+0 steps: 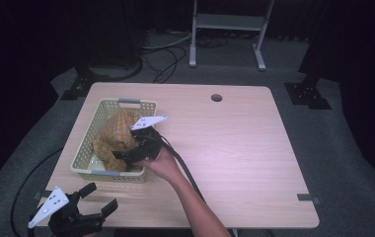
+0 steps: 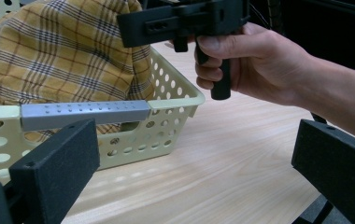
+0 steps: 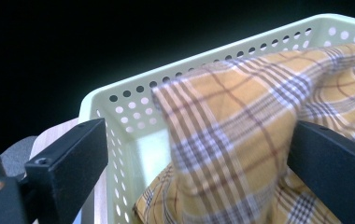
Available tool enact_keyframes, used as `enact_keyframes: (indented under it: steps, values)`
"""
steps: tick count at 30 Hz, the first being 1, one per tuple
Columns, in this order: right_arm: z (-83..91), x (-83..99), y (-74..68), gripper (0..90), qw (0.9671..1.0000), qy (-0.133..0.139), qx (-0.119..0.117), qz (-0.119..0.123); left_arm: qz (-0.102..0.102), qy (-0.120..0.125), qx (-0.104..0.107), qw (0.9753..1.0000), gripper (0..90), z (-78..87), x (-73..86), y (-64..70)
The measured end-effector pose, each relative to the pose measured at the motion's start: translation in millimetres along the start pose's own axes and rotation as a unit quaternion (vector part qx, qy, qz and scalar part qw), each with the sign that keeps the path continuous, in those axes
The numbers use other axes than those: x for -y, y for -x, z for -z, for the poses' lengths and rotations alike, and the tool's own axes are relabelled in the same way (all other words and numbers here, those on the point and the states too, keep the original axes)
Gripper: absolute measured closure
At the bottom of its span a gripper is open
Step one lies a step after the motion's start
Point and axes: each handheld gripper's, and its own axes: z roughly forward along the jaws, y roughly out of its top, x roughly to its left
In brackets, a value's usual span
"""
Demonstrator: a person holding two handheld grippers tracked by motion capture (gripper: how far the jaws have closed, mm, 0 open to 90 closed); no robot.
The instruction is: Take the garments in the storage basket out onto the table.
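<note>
- From the high view we see a pale yellow basket standing near the left edge of the tabletop, with a yellow plaid cloth heaped inside it and rising above the rim. Our right tool reaches over the basket's near right corner, with its jaws down at the cloth. Our left tool hovers at the near left corner of the tabletop, its jaws spread and holding nothing.
- In the left gripper view we look between the left tool's two wide-apart black jaws at the basket, with its grey handle strip on the rim facing us. The plaid cloth bulges above that rim. Beyond it, a hand grips the right tool above the basket's corner.
- In the right gripper view we see the right tool with its jaws spread on either side of a raised fold of the plaid cloth. The right jaw touches the fabric, the left jaw stands apart from it, just beside the basket's perforated wall. The cloth is not pinched.
</note>
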Motion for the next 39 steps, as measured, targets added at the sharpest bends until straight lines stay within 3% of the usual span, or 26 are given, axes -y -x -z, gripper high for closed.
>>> enact_keyframes:
  steps: [10,15,32,36,37,39]
  values:
    - [-13.2,-7.1,-2.9,7.0,0.9996,-0.024,0.014,0.011,0.000,0.002,-0.001,1.0000,1.0,0.9,-0.4,-0.3]
    - [-17.2,-9.7,-3.7,15.1,0.9987,-0.039,0.025,0.018,0.000,0.002,0.000,1.0000,0.9,0.6,-0.4,0.0]
    - [-15.8,-10.7,-6.7,61.1,0.9931,-0.066,0.088,0.042,-0.002,0.001,0.001,1.0000,0.9,-0.7,-0.3,1.6]
    - [-14.9,-10.7,-6.7,67.2,0.9931,-0.067,0.092,0.028,-0.003,0.001,0.000,1.0000,0.9,-0.2,-0.5,1.3]
    - [-13.7,-10.4,-5.2,69.1,0.9936,-0.064,0.093,0.001,-0.003,0.002,0.000,1.0000,1.0,-0.1,-0.5,1.2]
    - [-13.1,-10.1,-5.0,69.4,0.9934,-0.061,0.095,-0.016,-0.001,0.002,0.000,1.0000,0.9,0.3,-0.5,0.8]
